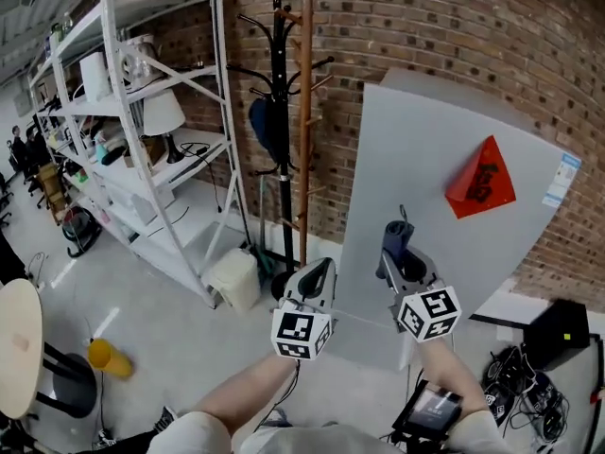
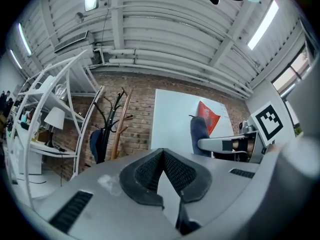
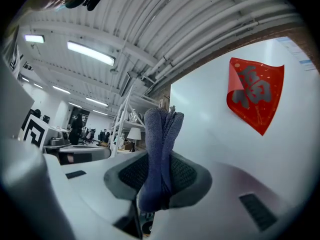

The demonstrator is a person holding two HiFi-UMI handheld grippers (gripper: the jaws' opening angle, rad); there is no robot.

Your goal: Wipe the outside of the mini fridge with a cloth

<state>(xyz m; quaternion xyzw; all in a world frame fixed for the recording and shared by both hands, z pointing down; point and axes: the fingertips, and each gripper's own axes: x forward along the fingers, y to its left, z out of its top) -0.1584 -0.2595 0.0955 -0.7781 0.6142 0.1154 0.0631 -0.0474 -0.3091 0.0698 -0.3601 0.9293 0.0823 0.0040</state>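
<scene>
right gripper clamps folded cloth, long axis upright; mini fridge front straight ahead, near, contact unclear; left gripper pinched closed, empty, farther off.

I saw white shelves with a lamp at left | black coat stand against the brick wall | yellow object on the floor

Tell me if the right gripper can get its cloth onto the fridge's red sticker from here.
Probably yes. The right gripper, shut on the cloth, faces the fridge front, and nothing stands between it and the red sticker.
</scene>
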